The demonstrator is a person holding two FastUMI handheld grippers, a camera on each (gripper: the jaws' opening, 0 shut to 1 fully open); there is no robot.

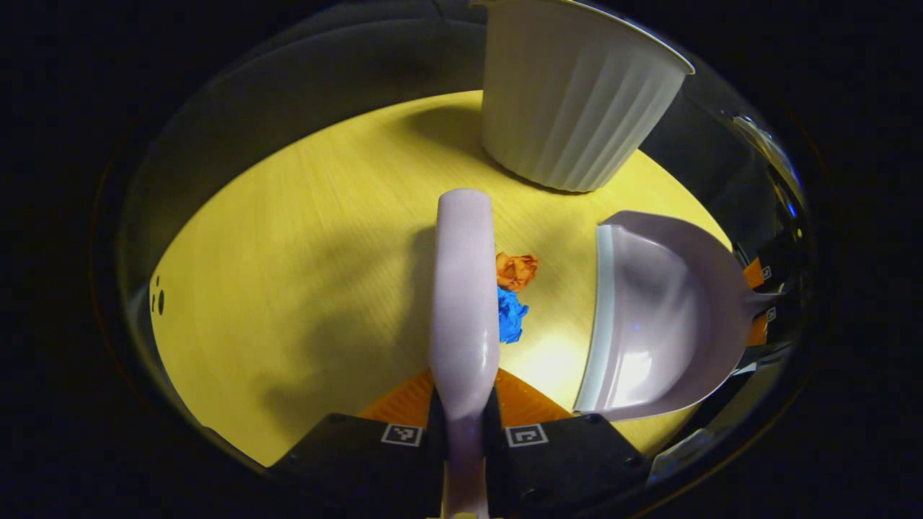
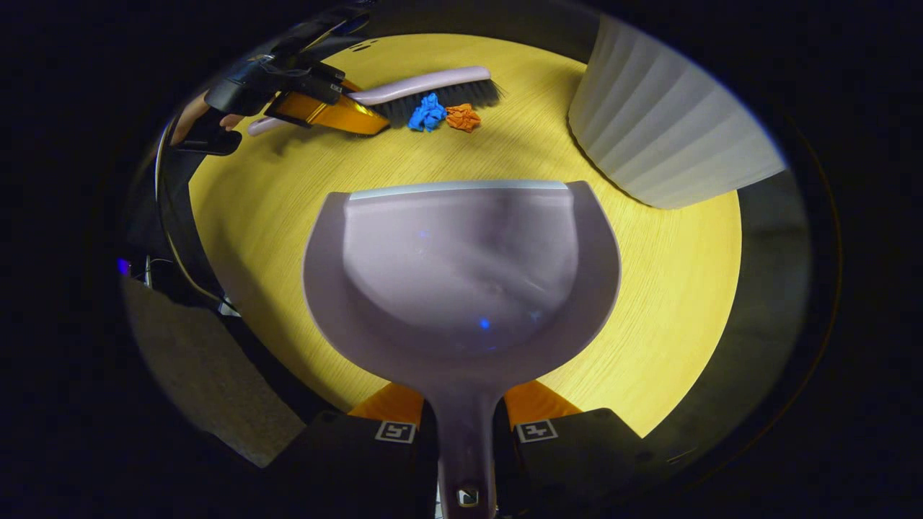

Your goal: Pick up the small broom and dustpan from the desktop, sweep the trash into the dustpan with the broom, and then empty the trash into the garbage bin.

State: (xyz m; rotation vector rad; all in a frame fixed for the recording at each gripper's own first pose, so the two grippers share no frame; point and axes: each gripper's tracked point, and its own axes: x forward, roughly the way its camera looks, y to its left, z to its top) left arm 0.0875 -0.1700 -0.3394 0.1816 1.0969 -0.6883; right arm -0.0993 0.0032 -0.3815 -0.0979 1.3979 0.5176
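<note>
Nearest in my left gripper view: the left gripper [image 1: 465,422] has its two fingers closed against the sides of the broom [image 1: 464,303] handle, gap no wider than the handle itself. The broom is pale lilac plastic, smooth and glossy, its back running straight away from me over the yellow wood-grain desktop [image 1: 288,274]. Just to the right of the broom head, touching or nearly so, lie two crumpled scraps: the blue paper wad [image 1: 511,315] closer to me, the orange paper wad [image 1: 516,270] right behind it.

Nearest in my right gripper view: the right gripper [image 2: 465,425] clamps the dustpan [image 2: 461,274] by its narrow handle, both fingers tight on either side. The pan is the same lilac plastic, a rounded scoop with a straight pale-grey lip at the far edge, lying low over the desktop; I cannot tell whether the lip touches the wood. The pan holds no scraps.

Beyond the lip in this view, well apart from it, sit the two wads side by side against the broom's dark bristles [image 2: 447,97], with a hand behind that gripper.

Farthest: the garbage bin [image 1: 570,94], off-white with vertical ribbing and a rolled rim, standing upright on the desktop beyond the dustpan.
</note>
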